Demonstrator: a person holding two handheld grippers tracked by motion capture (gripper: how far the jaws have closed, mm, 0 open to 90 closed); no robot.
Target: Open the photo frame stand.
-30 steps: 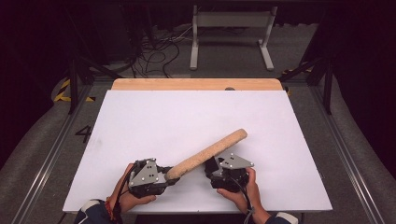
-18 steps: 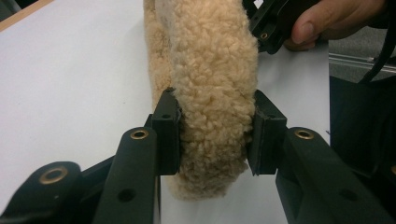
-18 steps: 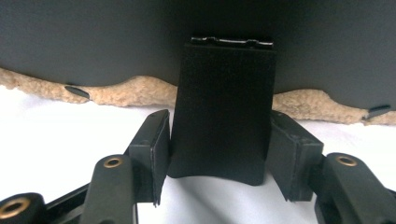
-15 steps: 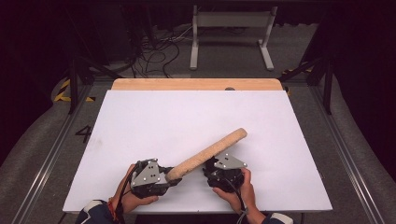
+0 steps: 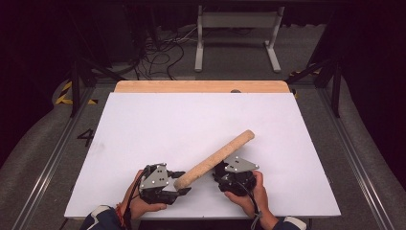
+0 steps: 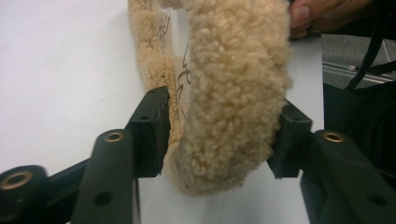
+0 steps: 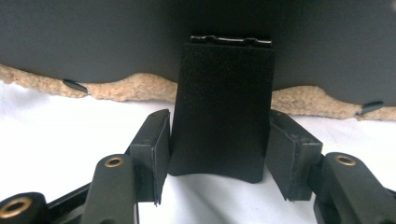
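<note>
While our two hands rest near the front edge of the white desk point(image 5: 143, 124), a long fluffy tan roll point(image 5: 218, 157) lies slanted between them. Its near end sits at our left claw point(image 5: 184, 184), and its far end points away toward the right, out over the middle of the desk.

From the left claw's view, the woolly end of the roll point(image 6: 233, 93) sits between the two black jaws. They have just been opening. The right jaw touches the fluff, or nearly so, and there is a little gap at the left jaw, so the claw is spread around the roll, not squeezing it.

Our right claw point(image 5: 224, 172) is at the roll's side, near its middle. In its own view a flat black strap point(image 7: 222, 107) hangs between the jaws — both pads touch its edges, so the claw pinches it. Behind it we see a dark sheet with a fuzzy tan edge point(image 7: 140, 91).
</note>
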